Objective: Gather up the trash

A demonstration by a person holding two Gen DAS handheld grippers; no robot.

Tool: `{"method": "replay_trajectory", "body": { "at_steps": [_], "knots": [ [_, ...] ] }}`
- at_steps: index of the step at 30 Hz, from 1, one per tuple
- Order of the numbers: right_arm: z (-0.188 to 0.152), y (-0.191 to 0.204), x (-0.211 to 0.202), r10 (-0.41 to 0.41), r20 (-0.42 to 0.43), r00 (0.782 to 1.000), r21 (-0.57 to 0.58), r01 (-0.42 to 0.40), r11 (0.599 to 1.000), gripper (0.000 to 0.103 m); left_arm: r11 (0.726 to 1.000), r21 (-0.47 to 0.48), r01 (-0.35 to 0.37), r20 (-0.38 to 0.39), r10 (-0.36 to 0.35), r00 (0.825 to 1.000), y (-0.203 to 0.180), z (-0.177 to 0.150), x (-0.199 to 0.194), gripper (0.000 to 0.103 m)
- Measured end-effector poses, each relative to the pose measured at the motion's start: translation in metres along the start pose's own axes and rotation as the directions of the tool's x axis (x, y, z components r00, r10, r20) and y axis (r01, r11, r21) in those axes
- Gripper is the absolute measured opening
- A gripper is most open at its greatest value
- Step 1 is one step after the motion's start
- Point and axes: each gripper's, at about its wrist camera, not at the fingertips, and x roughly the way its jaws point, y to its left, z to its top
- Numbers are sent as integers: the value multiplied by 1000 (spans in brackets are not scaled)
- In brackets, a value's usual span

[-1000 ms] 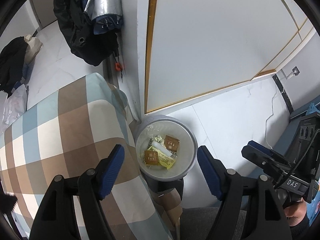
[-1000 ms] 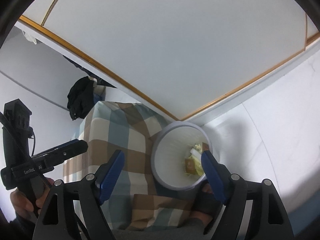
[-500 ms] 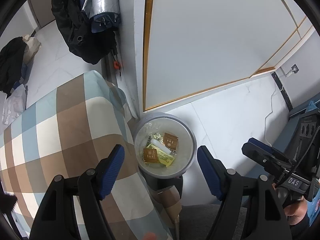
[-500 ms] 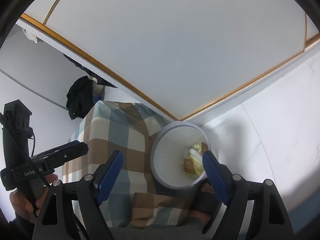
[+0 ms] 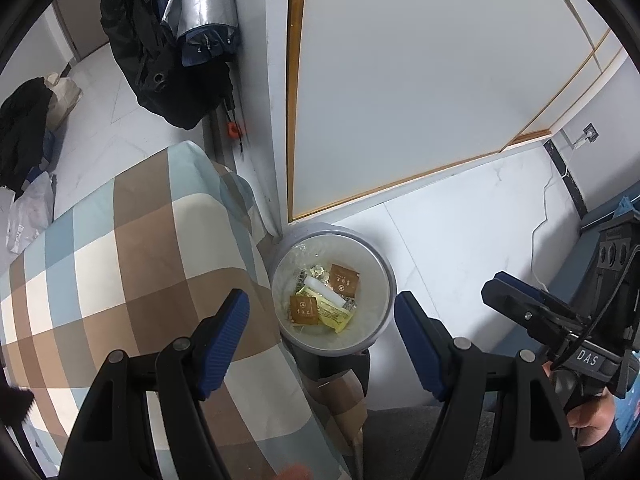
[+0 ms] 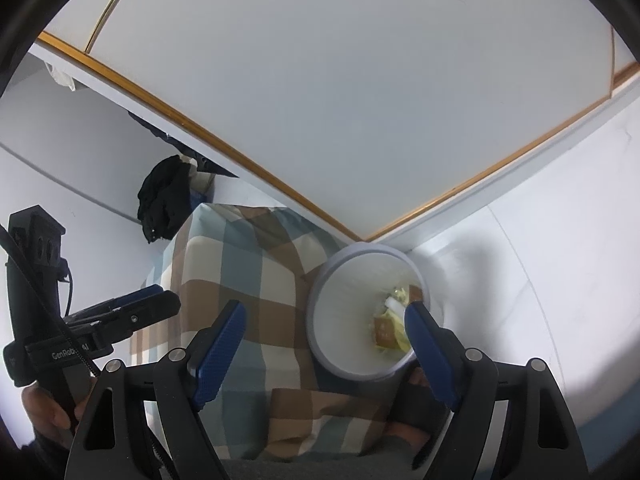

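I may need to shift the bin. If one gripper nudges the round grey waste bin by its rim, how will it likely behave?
The round grey waste bin looks light: only a few wrappers, such as a flat brown sachet, lie at its bottom, so it would probably slide on the smooth white tiled floor. A push at the rim might tip it. The checked cloth beside it could block movement that way.

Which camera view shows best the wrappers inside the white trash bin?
The left wrist view. It looks almost straight down into the trash bin, so two brown sachets, the yellow wrapper and a white piece lie in plain sight. The right wrist view is slanted: the wrappers are bunched, and the right hand-held gripper's blue finger partly hides them.
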Motion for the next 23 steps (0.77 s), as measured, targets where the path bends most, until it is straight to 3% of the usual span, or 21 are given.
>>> {"method": "replay_trajectory", "body": {
  "at_steps": [15, 23],
  "knots": [
    [0, -2, 2, -7, -5, 1000, -6, 7, 1000, 82, 1000, 3, -10, 7, 10, 1000, -1, 1, 3, 72],
    [1, 2, -1, -10, 5, 1000, -21, 10, 1000, 82, 1000, 16, 13, 68, -14, 998, 2, -3, -6, 72]
  ]
}}
